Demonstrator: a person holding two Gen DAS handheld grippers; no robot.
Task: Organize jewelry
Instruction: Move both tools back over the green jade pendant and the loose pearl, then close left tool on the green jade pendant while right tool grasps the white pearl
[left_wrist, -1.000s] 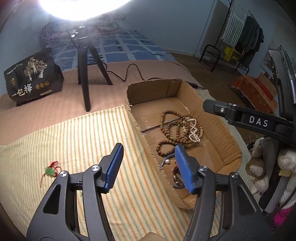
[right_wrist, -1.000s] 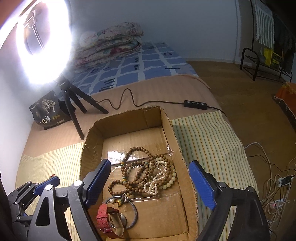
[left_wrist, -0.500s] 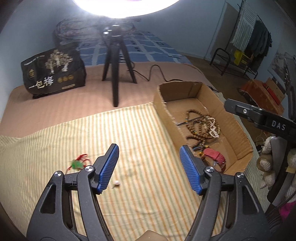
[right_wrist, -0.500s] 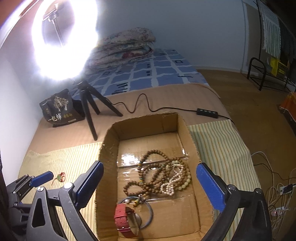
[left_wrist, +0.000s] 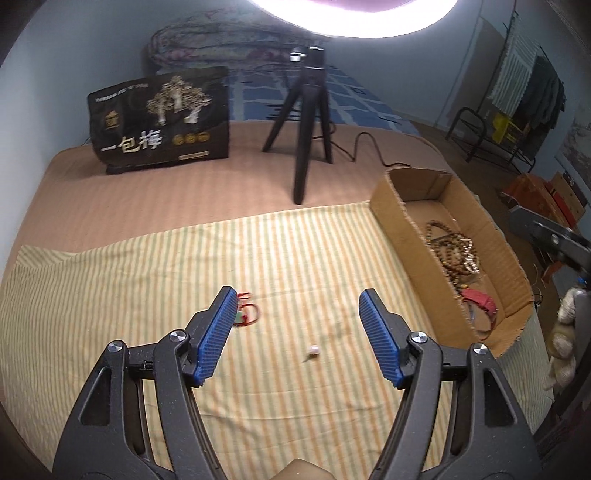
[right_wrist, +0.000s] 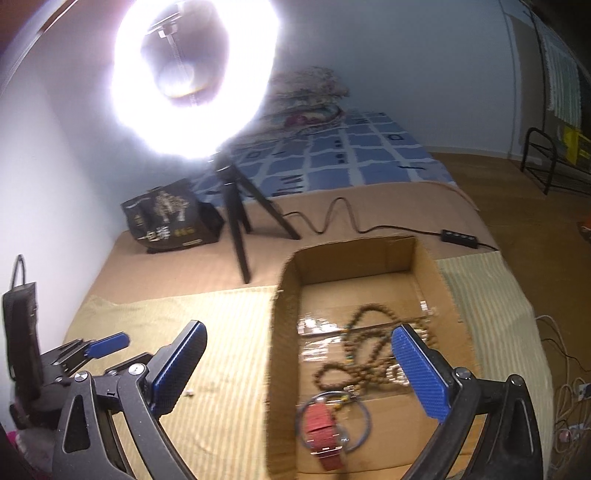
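Note:
My left gripper hangs open and empty over the striped cloth. A small pearl bead lies just below its fingertips, and a red string charm with a green bead lies by its left finger. The cardboard box to the right holds brown bead strands and a red watch. My right gripper stands wide open and empty above the box's left wall. Beneath it lie the bead strands, the red watch and a thin bangle. The pearl bead shows on the cloth.
A ring light on a black tripod and a black printed bag stand behind the cloth. A cable with a control box runs behind the cardboard box. A folded quilt lies at the back, a clothes rack and a plush toy to the right.
My left gripper moved left from the box's edge out over the striped cloth, and its jaws widened. The right gripper shifted left over the box wall and opened wider.

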